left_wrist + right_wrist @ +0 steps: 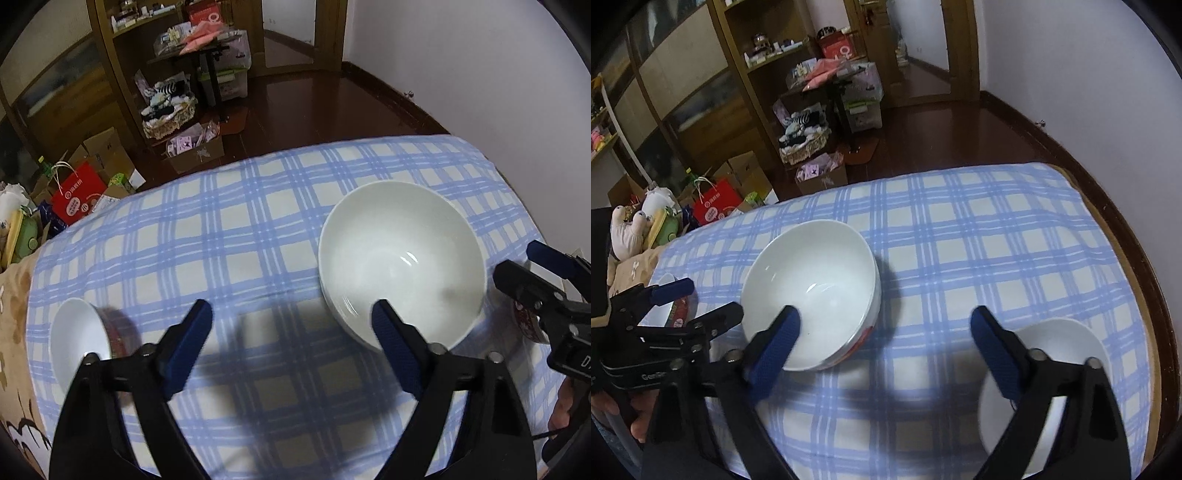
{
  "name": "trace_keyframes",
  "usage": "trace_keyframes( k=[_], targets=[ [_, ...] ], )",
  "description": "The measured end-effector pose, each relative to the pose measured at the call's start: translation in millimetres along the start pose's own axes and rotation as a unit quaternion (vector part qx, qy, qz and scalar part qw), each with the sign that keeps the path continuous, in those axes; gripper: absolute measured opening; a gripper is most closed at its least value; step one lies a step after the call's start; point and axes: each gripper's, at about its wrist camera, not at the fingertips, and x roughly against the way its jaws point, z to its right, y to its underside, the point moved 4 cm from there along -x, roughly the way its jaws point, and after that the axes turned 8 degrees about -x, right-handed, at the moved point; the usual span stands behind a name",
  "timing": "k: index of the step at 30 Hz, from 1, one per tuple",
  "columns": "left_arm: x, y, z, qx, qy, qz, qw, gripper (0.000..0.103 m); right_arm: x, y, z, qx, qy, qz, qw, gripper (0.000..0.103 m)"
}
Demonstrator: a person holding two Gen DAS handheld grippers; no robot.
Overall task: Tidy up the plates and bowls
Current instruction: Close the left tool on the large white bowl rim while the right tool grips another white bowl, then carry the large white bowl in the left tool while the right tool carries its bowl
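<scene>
A large white bowl (pixel 400 258) stands on the blue checked tablecloth (pixel 229 229); it also shows in the right wrist view (pixel 812 288), with a red pattern low on its outside. A small bowl (pixel 79 339), white inside and red patterned outside, sits at the left. Another small white bowl (pixel 1045 387) sits at the right, partly behind my right finger. My left gripper (pixel 291 325) is open and empty, above the cloth between the small left bowl and the large bowl. My right gripper (pixel 882 328) is open and empty, between the large bowl and the right bowl.
The table ends at a rounded wooden edge (pixel 1137 266) near the white wall. Beyond the far edge lie dark wood floor, cardboard boxes (pixel 195 151), a red bag (pixel 75 197) and shelves. A beige patterned cloth (pixel 14 332) lies at the left.
</scene>
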Motion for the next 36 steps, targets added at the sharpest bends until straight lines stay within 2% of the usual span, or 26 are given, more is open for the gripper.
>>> trace_keyframes(
  k=[2, 4, 5, 7, 9, 10, 12, 18, 21, 25, 30, 36],
  targets=[
    [-7.8, 0.3, 0.6, 0.004, 0.009, -0.009, 0.9999, 0.068, -6.0, -0.9, -0.9, -0.002, -0.006, -0.008, 1.0, 0.08],
    [-13.8, 0.6, 0.9, 0.01, 0.015, -0.015, 0.9997, 0.053, -12.1, -1.7, -2.8, 0.001, -0.009, -0.018, 1.0, 0.064],
    [-15.5, 0.8, 1.7, 0.013, 0.022, -0.015, 0.9996, 0.048, -15.0, -1.6, -3.4, 0.002, -0.012, -0.023, 1.0, 0.06],
    [-17.6, 1.1, 4.0, 0.019, 0.037, -0.013, 0.9991, 0.035, -22.7, -0.1, -5.3, 0.0, -0.019, -0.037, 0.999, 0.039],
    [-19.2, 0.2, 8.4, 0.017, 0.051, -0.014, 0.9985, 0.023, -30.0, 3.5, -4.5, -0.007, -0.023, -0.052, 0.998, 0.027],
    [-20.3, -0.3, 10.8, 0.016, 0.057, -0.018, 0.9981, 0.017, -31.8, 4.7, -3.8, -0.011, -0.029, -0.057, 0.998, 0.026],
    [-19.9, -1.9, 15.2, 0.01, 0.059, -0.018, 0.998, 0.015, -34.2, 7.1, -3.5, -0.019, -0.039, -0.061, 0.997, 0.02],
    [-18.4, -3.7, 12.9, 0.022, 0.066, -0.021, 0.9974, 0.014, -33.1, 8.6, -8.7, -0.005, -0.028, -0.06, 0.998, 0.019],
    [-14.1, -1.8, 13.0, 0.018, 0.05, -0.023, 0.9983, 0.013, -29.0, 11.5, -14.5, 0.004, -0.024, -0.062, 0.998, 0.019],
    [-5.4, 6.4, 9.1, 0.029, 0.049, -0.027, 0.998, 0.014, -22.7, 16.9, -17.9, -0.003, -0.033, -0.064, 0.997, 0.019],
    [16.7, 20.7, 3.6, 0.031, 0.046, -0.028, 0.998, 0.014, -5.5, 24.8, -28.1, -0.004, -0.045, -0.058, 0.997, 0.019],
    [60.2, 33.4, -5.9, 0.037, 0.038, -0.011, 0.9985, 0.014, 26.3, 33.7, -46.9, 0.006, -0.06, -0.043, 0.997, 0.019]
  ],
)
